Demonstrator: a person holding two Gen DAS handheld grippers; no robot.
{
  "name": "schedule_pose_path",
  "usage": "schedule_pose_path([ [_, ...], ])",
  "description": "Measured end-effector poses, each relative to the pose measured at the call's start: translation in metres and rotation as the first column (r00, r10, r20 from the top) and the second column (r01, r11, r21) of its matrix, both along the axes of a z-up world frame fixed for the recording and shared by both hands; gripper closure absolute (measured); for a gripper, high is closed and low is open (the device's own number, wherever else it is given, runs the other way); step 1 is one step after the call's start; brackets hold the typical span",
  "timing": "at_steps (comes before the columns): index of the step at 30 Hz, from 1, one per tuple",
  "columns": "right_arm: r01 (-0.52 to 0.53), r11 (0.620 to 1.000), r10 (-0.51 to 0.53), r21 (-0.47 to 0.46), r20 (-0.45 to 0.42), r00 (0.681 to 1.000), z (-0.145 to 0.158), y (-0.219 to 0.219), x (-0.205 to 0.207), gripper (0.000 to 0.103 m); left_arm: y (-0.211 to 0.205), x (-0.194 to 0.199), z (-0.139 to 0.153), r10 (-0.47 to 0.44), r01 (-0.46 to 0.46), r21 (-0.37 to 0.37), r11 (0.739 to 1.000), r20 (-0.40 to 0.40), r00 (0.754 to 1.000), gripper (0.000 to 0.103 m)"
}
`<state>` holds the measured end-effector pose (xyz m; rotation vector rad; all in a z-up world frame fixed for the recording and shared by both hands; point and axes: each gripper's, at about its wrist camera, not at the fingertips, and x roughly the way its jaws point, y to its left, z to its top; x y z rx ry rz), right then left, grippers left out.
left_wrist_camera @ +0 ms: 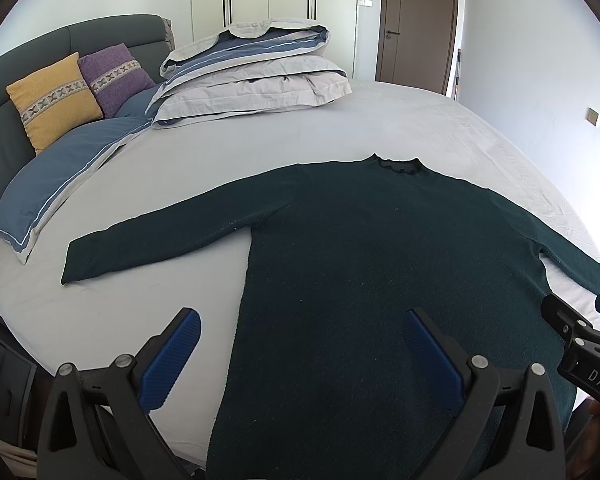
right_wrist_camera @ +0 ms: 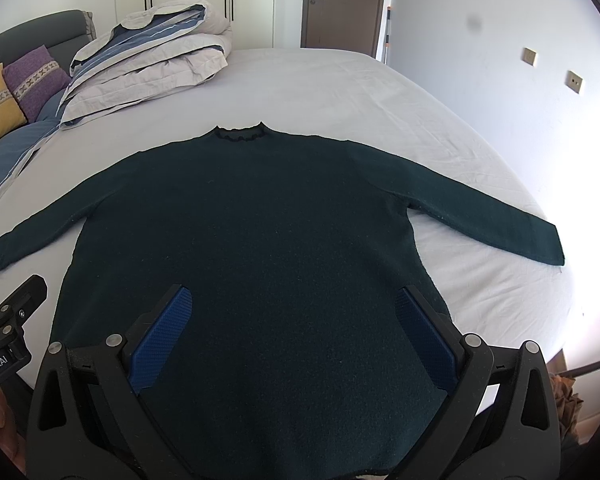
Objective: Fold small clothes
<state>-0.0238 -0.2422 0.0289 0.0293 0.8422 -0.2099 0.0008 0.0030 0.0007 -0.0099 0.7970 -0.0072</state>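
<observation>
A dark green long-sleeved sweater [left_wrist_camera: 380,248] [right_wrist_camera: 252,224] lies flat on the bed, collar away from me and both sleeves spread out to the sides. My left gripper [left_wrist_camera: 302,326] is open above the sweater's lower left side, one finger over the sheet and the other over the fabric. My right gripper [right_wrist_camera: 294,302] is open over the lower body of the sweater, holding nothing. The right gripper [left_wrist_camera: 572,312] shows at the right edge of the left wrist view, and part of the left gripper's fingers [right_wrist_camera: 24,296] shows at the left edge of the right wrist view.
The bed has a pale grey sheet [left_wrist_camera: 320,136] [right_wrist_camera: 320,88]. A folded duvet [left_wrist_camera: 256,68] [right_wrist_camera: 152,56] sits at the far left, with a yellow cushion [left_wrist_camera: 52,100] and a purple cushion [left_wrist_camera: 118,78] against the headboard [left_wrist_camera: 28,52]. A brown door [left_wrist_camera: 416,20] stands beyond the bed.
</observation>
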Motion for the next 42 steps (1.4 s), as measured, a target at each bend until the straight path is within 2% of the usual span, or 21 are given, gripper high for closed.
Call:
schedule_pose_path([
  [42,0.001,1.000,-0.001,0.005,-0.004,1.000,-0.0047,-0.0047,-0.0008,0.000,0.0020,-0.0053,-0.0039,0.000,0.000,0.001,1.000,0.003,1.000,0.000],
])
